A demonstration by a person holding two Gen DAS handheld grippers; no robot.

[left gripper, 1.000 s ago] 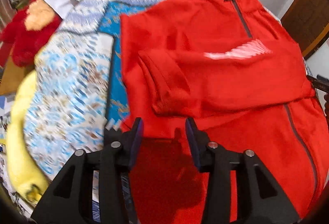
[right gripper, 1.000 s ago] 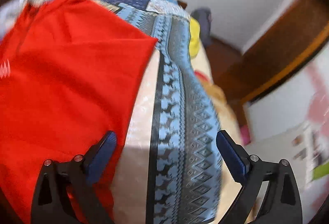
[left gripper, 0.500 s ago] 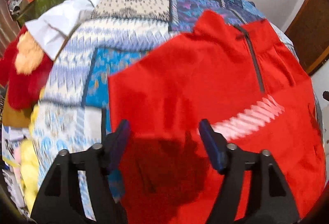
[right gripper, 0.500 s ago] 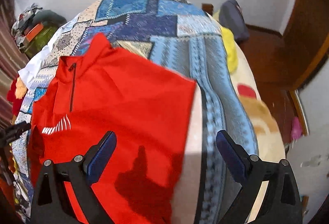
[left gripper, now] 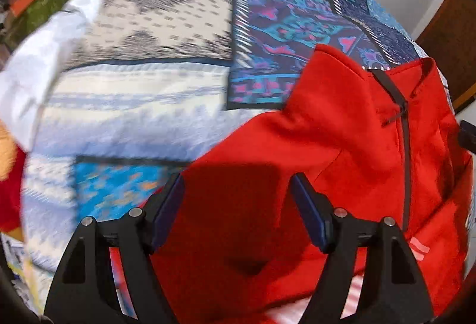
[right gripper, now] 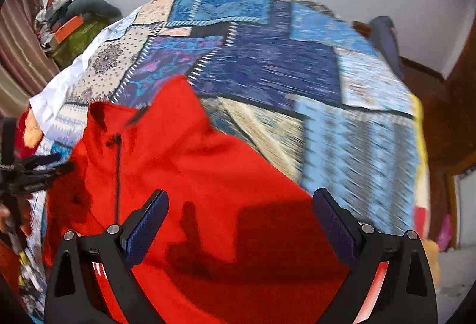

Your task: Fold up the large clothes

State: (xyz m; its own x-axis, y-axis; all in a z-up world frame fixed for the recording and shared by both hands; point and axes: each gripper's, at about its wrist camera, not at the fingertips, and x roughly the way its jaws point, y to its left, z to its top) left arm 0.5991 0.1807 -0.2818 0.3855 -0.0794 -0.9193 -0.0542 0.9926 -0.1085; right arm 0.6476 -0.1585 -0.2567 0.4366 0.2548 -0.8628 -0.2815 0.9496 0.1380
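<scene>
Left wrist view: the left gripper [left gripper: 236,187] is seen with its blue-padded fingers [left gripper: 168,209] set apart and its jaws opening; nothing is pinched between them. Beneath and between the fingers a shadowed part of the red jacket [left gripper: 342,127] is spread, and no pad can be seen pressing on the cloth. Further out, the jacket's collar is raised toward the far side, and its dark zipper [left gripper: 406,151] is run down the right part of the garment. A pale reflective stripe is visible at the lower right edge of the jacket. The jacket is laid on a patchwork bedspread [left gripper: 142,91] of blue, purple and cream panels, which is blurred on the left. At the far left a white cloth [left gripper: 38,68] is draped over the bed's edge, and a dark bag with an orange patch is seen beyond it.

From the right wrist view, the right gripper [right gripper: 239,213] is shown with its fingers [right gripper: 145,230] spread wide and nothing between the pads. The red jacket [right gripper: 190,163] is laid under the gap and out to the left, its right edge lying just inside the right finger. The left gripper [right gripper: 44,167] is visible at the left border, above the jacket's far side. The bedspread [right gripper: 297,68] is extended beyond, up to a grey wall.
</scene>
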